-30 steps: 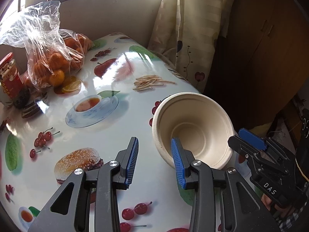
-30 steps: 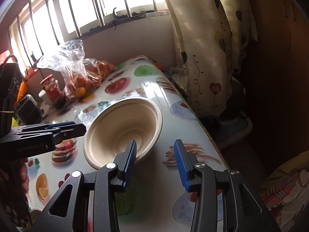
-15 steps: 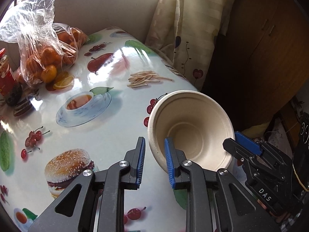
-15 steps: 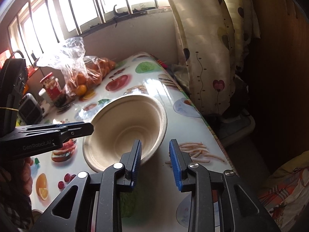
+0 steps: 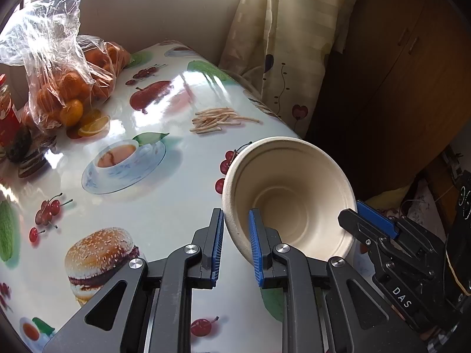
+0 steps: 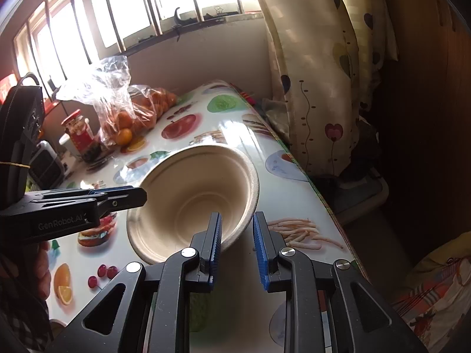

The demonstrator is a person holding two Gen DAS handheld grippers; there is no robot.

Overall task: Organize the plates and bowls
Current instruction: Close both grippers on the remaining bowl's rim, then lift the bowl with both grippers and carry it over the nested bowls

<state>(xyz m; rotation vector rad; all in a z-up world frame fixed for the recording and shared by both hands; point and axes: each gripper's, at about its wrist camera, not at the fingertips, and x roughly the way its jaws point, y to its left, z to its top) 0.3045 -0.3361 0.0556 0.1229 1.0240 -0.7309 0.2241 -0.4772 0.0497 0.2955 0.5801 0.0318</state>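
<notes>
A beige paper bowl (image 5: 297, 197) is tilted above the table near its right edge; it also shows in the right wrist view (image 6: 194, 194). My left gripper (image 5: 235, 250) is closed down on the bowl's near rim, one blue pad outside and one inside. My right gripper (image 6: 237, 247) straddles the opposite rim with its jaws narrowed around the wall; in the left wrist view it (image 5: 371, 223) sits at the bowl's right edge. In the right wrist view the left gripper (image 6: 117, 197) reaches the bowl's left rim.
The table (image 5: 164, 206) has a glossy food-print cloth. A plastic bag of oranges (image 5: 67, 82) and a red-lidded jar (image 6: 77, 129) stand at the far left. A curtain (image 5: 288, 44) and a dark wooden cabinet (image 5: 397, 73) lie beyond the table's right edge.
Both grippers have narrowed from wide open onto opposite rims of the bowl. The bowl has tipped up more steeply and shifted slightly toward the table's right edge.
</notes>
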